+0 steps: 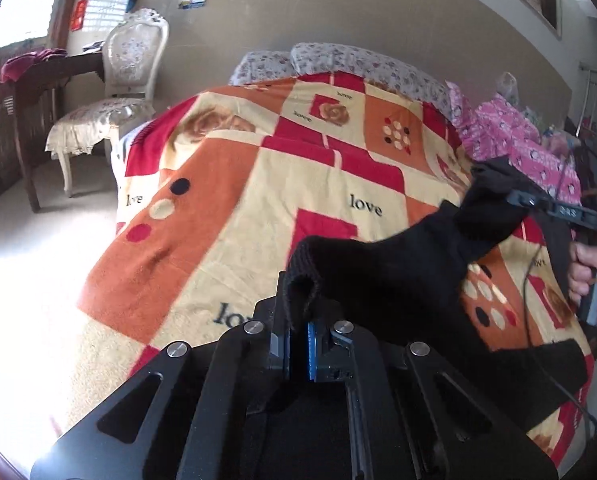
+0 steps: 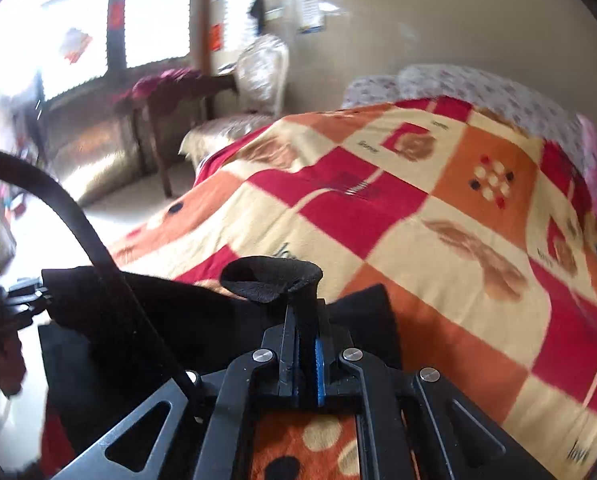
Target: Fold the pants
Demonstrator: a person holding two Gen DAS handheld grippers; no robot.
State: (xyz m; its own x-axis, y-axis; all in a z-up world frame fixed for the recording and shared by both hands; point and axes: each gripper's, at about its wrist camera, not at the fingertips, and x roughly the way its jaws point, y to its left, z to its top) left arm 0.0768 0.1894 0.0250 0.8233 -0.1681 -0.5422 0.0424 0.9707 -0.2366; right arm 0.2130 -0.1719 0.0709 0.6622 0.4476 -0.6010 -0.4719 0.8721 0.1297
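Black pants hang stretched between my two grippers above the bed. My left gripper is shut on one end of the pants' edge, which sticks up between its jaws. My right gripper is shut on the other end; in the left wrist view it shows at the right, held by a hand. The cloth sags between them. The left gripper shows blurred at the left edge of the right wrist view.
The bed carries a patchwork blanket in orange, red and cream. Floral pillows lie at its head, pink bedding at the right. A white chair and a dark wooden desk stand left of the bed.
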